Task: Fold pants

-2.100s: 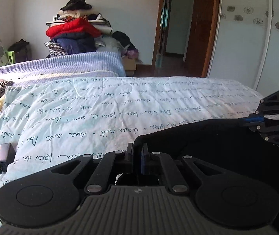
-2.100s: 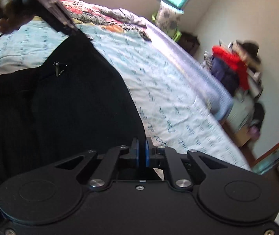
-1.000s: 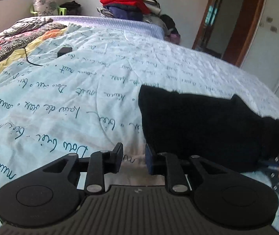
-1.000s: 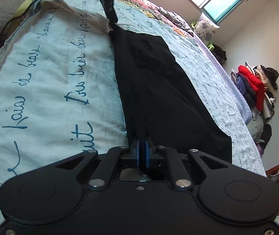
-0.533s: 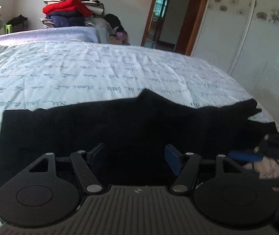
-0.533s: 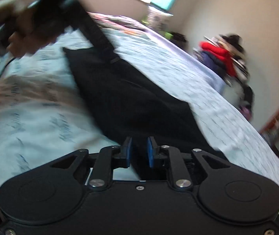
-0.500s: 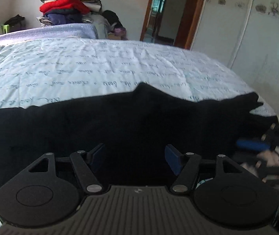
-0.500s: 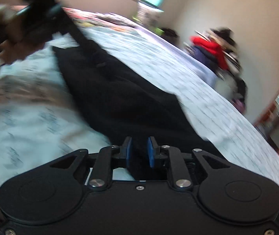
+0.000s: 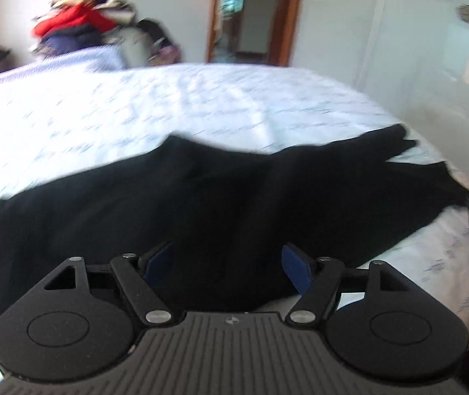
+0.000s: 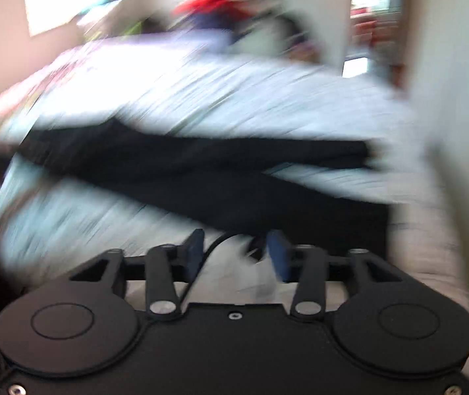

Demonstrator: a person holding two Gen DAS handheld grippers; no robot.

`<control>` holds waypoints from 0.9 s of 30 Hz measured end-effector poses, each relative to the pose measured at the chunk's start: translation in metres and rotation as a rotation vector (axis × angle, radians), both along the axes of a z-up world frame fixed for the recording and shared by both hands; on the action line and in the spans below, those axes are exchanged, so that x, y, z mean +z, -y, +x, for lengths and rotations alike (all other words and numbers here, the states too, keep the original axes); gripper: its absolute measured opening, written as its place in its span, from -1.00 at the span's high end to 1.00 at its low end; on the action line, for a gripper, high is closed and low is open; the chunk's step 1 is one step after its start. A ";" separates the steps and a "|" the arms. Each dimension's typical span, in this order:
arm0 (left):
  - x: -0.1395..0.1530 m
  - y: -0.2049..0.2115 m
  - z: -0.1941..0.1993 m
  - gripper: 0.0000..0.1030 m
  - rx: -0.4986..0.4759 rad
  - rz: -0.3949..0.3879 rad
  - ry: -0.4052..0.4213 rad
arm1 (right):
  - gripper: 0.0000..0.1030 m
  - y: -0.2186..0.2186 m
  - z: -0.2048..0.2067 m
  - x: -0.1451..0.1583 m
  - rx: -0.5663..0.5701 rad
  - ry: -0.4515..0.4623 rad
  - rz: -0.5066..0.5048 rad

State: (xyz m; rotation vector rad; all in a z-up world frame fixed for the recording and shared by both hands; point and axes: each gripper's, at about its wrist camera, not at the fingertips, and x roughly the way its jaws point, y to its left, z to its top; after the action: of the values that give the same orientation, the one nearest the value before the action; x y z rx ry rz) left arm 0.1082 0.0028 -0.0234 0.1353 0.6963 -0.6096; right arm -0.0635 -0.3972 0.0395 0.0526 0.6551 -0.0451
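Note:
The black pants (image 9: 201,197) lie spread across the pale blue bedspread (image 9: 135,108), running left to right, with the leg ends at the right edge. My left gripper (image 9: 226,263) is open and empty just above the near edge of the pants. In the blurred right wrist view the pants (image 10: 201,171) lie as a long dark band with two legs splitting toward the right. My right gripper (image 10: 234,251) is open and empty over the bedspread in front of the pants.
A pile of clothes with a red jacket (image 9: 76,23) stands beyond the bed's far side. A doorway (image 9: 251,13) and white wardrobe doors (image 9: 415,33) are at the back right. A thin dark cable (image 10: 211,247) lies near the right gripper.
Both grippers have let go of the pants and opened. The pants now lie flat on the bed. The right gripper is swinging fast, so its view is blurred.

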 end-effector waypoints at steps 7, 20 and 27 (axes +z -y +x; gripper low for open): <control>-0.007 0.100 -0.007 -0.57 -0.141 -0.052 -0.036 | -0.04 0.080 0.092 -0.072 -0.234 -0.032 -0.005; -0.034 0.183 -0.032 -0.64 -0.160 0.127 0.038 | 0.86 0.122 0.118 -0.099 -0.198 -0.104 0.106; -0.038 0.208 -0.041 -0.64 -0.224 0.139 0.025 | 0.86 0.109 0.142 -0.105 -0.227 -0.142 -0.092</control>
State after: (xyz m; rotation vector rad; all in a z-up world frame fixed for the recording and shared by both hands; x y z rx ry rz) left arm 0.0668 -0.2051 -0.0613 0.3527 0.7048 -0.7719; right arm 0.0781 -0.5066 -0.0654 0.0348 0.7859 -0.3002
